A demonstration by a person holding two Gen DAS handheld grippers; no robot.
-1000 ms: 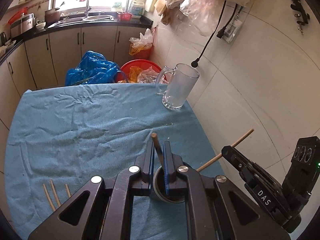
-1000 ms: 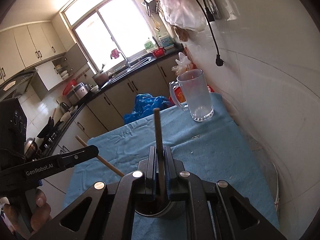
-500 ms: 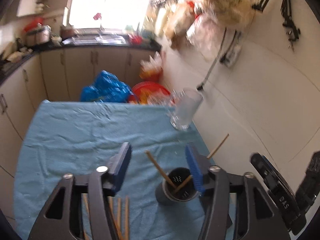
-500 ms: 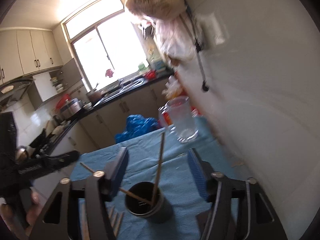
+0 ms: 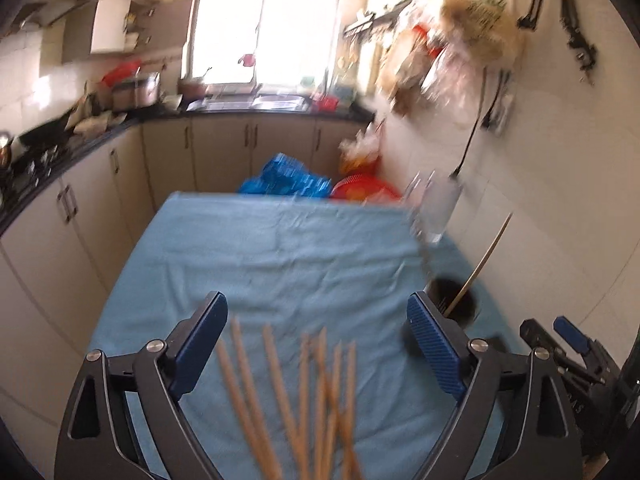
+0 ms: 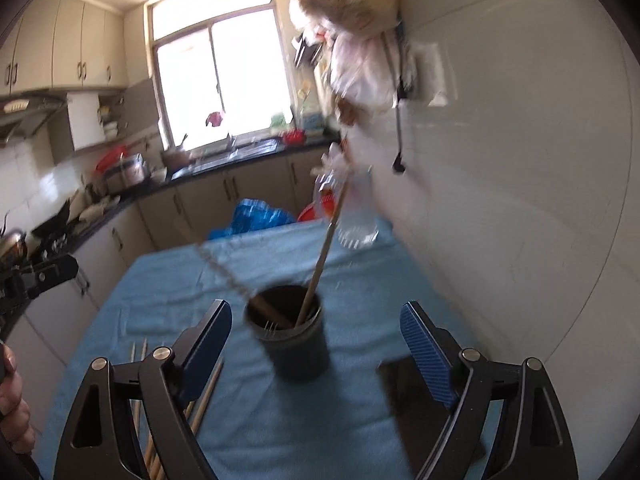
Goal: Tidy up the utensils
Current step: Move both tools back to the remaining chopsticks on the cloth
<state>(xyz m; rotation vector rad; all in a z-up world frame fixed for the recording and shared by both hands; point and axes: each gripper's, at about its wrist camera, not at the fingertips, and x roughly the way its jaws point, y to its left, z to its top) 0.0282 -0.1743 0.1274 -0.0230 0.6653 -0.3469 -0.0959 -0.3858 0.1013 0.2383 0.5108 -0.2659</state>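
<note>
My left gripper (image 5: 316,304) has its jaws still opening and grips nothing. Several loose wooden chopsticks (image 5: 304,392) lie blurred on the blue cloth (image 5: 280,248) below its fingers. The dark holder cup (image 5: 454,300) stands to its right with a chopstick (image 5: 484,258) leaning out. In the right wrist view my right gripper (image 6: 316,312) is also opening, its pads clear of the cup (image 6: 292,344) just ahead. Two chopsticks (image 6: 324,256) stand tilted in that cup. More chopsticks (image 6: 200,400) lie on the cloth at lower left.
A glass mug (image 6: 356,216) stands at the table's far right corner by the white wall. Blue and red bags (image 5: 288,180) sit on the floor behind the table. Kitchen counters run along the left and back. A hand (image 6: 12,404) holds the left gripper.
Both grippers went from shut on a chopstick over the cup to wide open; the chopsticks now rest in the cup. Both pulled back, the left swinging left over the loose chopsticks.
</note>
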